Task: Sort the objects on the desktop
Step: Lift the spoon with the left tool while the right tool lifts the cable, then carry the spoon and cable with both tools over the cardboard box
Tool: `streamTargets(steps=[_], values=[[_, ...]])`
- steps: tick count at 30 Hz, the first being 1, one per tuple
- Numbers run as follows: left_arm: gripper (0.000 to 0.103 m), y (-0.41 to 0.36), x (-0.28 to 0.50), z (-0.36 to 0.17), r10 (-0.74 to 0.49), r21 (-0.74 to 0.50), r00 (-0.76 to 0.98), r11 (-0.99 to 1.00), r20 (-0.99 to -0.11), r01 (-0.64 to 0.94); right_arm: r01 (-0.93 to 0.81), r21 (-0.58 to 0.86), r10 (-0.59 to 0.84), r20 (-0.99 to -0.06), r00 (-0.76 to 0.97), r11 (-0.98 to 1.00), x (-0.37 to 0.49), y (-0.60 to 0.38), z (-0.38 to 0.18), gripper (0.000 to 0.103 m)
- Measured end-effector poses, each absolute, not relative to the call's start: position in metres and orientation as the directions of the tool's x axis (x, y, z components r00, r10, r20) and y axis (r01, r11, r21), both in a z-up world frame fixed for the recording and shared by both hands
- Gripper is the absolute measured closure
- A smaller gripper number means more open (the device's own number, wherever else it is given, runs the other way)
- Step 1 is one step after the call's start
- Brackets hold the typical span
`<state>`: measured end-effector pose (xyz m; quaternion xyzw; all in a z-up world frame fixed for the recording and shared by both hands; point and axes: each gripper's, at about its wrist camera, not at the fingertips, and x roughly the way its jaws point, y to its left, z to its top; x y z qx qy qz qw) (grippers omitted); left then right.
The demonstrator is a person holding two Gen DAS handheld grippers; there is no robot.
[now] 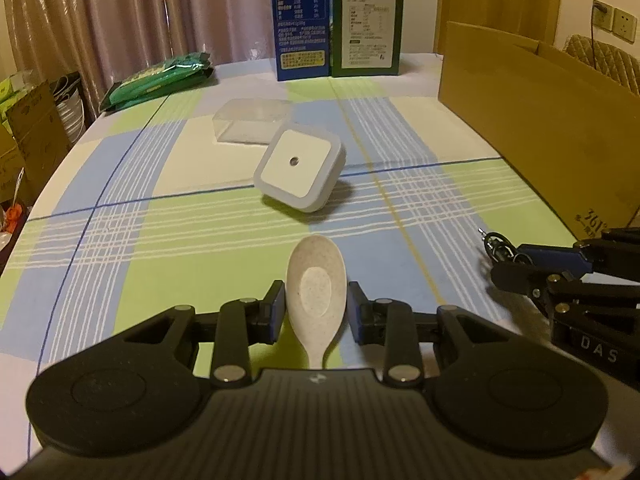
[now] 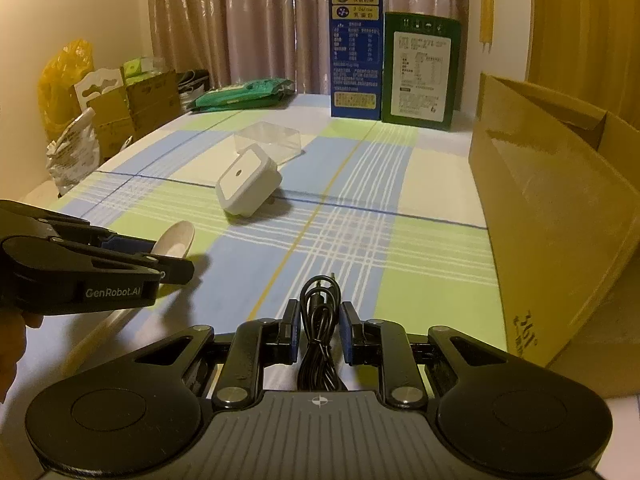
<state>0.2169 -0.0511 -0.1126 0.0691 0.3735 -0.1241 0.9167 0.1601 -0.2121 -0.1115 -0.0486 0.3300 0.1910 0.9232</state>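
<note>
Speckled cream spoon (image 1: 316,300) pinched at bowl by our left gripper (image 1: 316,308), off the cloth | right gripper (image 2: 320,328) clamped on coiled black cable (image 2: 319,332) | we read both as bound for cardboard box (image 2: 560,216) | night light (image 1: 300,168) waits mid-table

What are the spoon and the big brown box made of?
The spoon looks like matte plastic, possibly a wheat-straw mix: cream with tiny dark specks and no shine. The box looks like plain cardboard: dull brown, thin flat walls and a folded flap.
</note>
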Motion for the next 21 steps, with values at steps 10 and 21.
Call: streamTargets(steps=[10,21], values=[[0.076,-0.065,0.194,-0.079,-0.212,-0.005,0.703,0.959,-0.679,0.284,-0.349,0.033,0.299,-0.593,0.748,0.937,0.140,-0.222,-0.080,0.086],[0.076,-0.093,0.162,-0.025,-0.251,-0.010,0.726,0.948,-0.640,0.319,-0.291,0.048,0.274,-0.513,0.814,0.955,0.110,-0.247,-0.025,0.086]])
